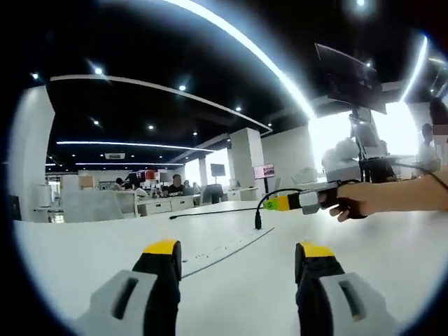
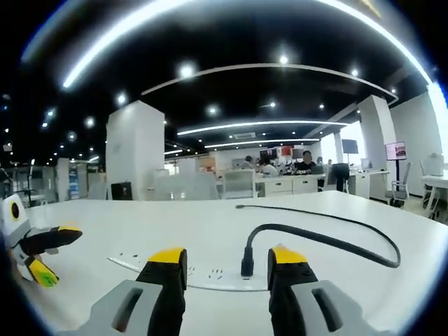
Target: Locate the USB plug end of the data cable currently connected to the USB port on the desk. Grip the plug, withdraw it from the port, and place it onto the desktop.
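Cable (image 2: pixel 329 238) plug (image 2: pixel 247 264) stands upright in the power strip (image 2: pixel 210 274) mid-counter (image 2: pixel 350 210); right gripper (image 2: pixel 227 269) jaws gape either side, holding nothing; left gripper (image 1: pixel 238 262) jaws likewise wide, empty.

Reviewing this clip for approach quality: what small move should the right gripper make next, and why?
Probably ease the right gripper forward and down onto the USB plug. The plug stands upright in the white power strip, between the open jaws but beyond their tips, not yet gripped.
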